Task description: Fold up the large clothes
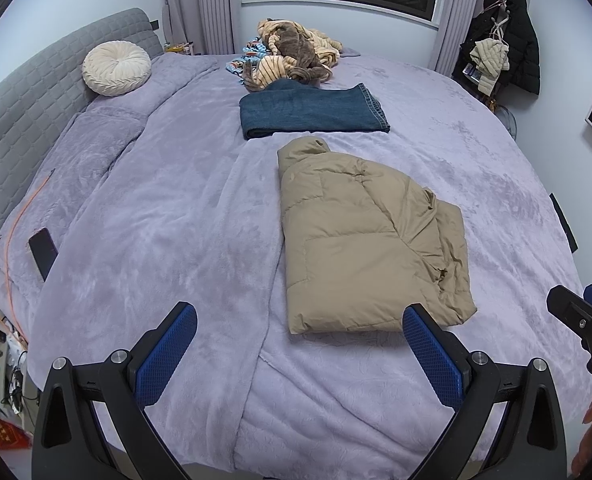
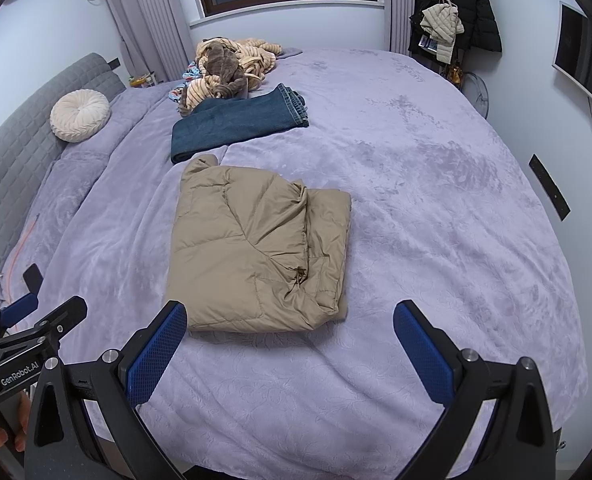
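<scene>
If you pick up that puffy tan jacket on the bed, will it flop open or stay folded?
The tan jacket would probably flop: its quilted panels look soft and puffy, not stiff. It likely feels light for its bulk. Its loosely tucked right edge might slip open, since the shell looks smooth. Both hand-held grippers, left and right, are open and off it.

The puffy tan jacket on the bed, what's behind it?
Behind the folded tan puffer jacket lies a folded pair of dark blue jeans, then a heap of striped brown and cream clothes. Anything beneath the jacket besides the lilac fleece blanket is hidden.
</scene>
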`<state>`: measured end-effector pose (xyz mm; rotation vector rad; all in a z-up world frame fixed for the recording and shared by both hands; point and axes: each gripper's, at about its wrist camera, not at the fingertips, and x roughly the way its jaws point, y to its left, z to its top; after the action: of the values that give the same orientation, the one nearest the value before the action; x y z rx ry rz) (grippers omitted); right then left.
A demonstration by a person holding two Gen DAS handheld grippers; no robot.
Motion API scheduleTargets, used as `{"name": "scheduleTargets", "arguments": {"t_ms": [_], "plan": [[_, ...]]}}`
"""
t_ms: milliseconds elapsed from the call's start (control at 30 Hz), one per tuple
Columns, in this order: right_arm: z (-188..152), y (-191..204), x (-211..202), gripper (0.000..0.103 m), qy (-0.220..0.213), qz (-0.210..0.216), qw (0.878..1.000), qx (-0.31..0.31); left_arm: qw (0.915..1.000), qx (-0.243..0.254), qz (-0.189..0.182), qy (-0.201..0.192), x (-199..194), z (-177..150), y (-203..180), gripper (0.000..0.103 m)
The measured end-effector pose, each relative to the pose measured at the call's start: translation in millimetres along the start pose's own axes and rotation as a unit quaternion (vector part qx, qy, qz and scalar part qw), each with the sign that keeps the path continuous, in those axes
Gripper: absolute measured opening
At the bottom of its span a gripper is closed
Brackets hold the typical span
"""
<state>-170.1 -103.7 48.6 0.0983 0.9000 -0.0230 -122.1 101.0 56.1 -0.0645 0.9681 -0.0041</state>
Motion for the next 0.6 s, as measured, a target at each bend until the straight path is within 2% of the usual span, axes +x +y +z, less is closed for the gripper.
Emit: {"name": "scheduleTargets", "arguments": {"t_ms": [600], "plan": [[-1.4,0.1,0.3,0.103,0.000,-0.001,1.000,0.001,1.0000,-0.001,0.003,0.000,-1.8,-1.2,-0.3,0.103]]}}
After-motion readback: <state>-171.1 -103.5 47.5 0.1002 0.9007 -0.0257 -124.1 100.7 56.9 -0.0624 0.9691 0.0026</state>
